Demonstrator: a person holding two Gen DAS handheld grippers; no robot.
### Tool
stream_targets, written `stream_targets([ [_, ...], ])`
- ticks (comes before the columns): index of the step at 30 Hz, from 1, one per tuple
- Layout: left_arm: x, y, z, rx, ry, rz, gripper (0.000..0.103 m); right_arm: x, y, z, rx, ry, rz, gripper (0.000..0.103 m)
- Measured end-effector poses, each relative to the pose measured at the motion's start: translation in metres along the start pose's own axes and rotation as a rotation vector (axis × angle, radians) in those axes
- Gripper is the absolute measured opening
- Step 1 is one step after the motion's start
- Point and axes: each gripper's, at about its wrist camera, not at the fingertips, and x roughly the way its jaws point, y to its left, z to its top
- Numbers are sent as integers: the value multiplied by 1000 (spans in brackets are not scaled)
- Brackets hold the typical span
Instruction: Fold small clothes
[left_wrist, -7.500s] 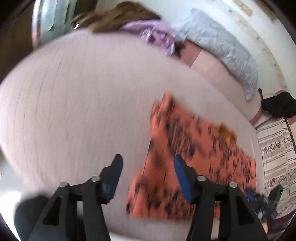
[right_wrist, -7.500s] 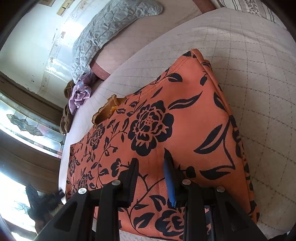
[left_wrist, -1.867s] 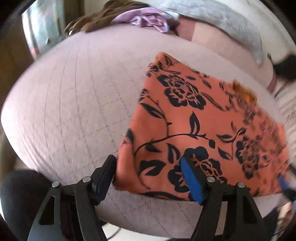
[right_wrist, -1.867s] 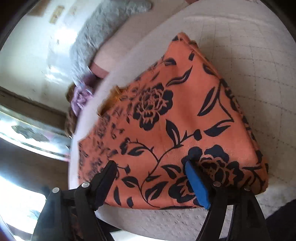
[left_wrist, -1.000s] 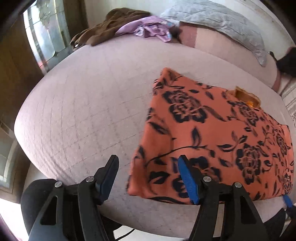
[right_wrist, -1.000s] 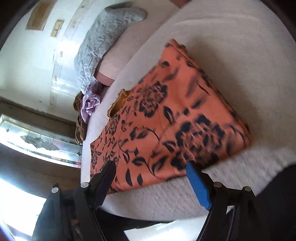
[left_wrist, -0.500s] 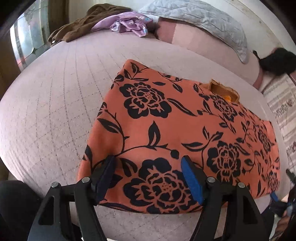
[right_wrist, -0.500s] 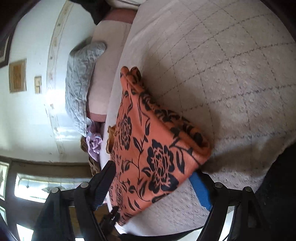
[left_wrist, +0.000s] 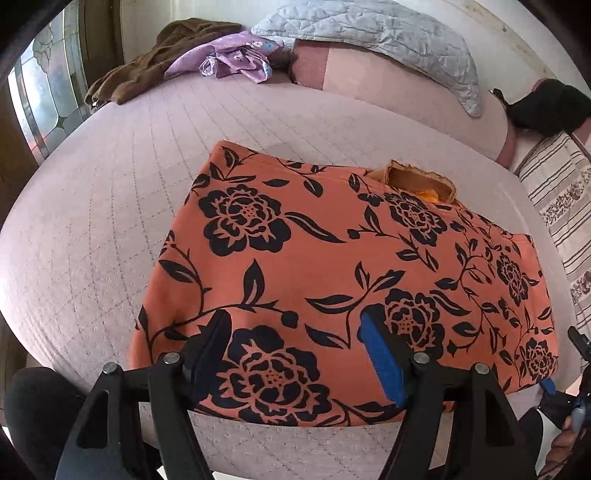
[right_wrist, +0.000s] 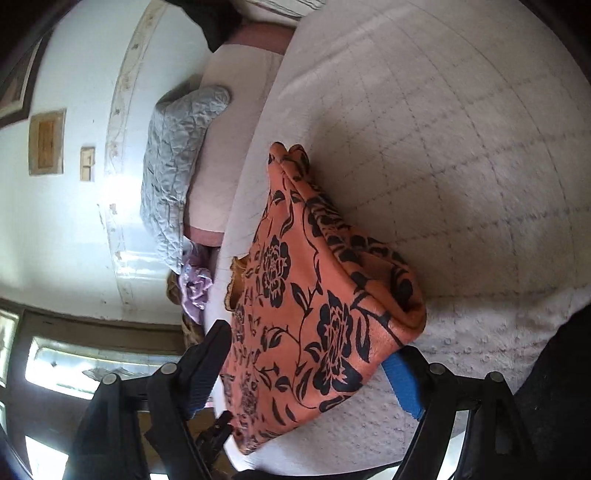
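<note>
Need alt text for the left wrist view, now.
An orange garment with black flowers lies folded flat on a pale quilted bed; the open left gripper hovers over its near edge. At the bed's far end lie brown and purple clothes and a grey pillow.

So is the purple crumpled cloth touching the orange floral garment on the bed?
Apart. The left wrist view shows the purple cloth at the bed's far edge and bare quilt between it and the orange garment.

The folded orange black-flowered garment hides its far layers; the right gripper is cut off at the picture's edge.
</note>
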Motion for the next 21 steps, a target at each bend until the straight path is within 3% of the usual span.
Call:
stream_targets([
  [10,7,-10,7,27,-4,-2,73,7,-1,1,-4,14,-38,82],
  [17,-2,-19,9,50,-47,-16,73,8,5,1,-43,4,-72,82],
  [21,10,-33,3,107,-27,-22,74,14,3,-1,-54,6,-108,82],
])
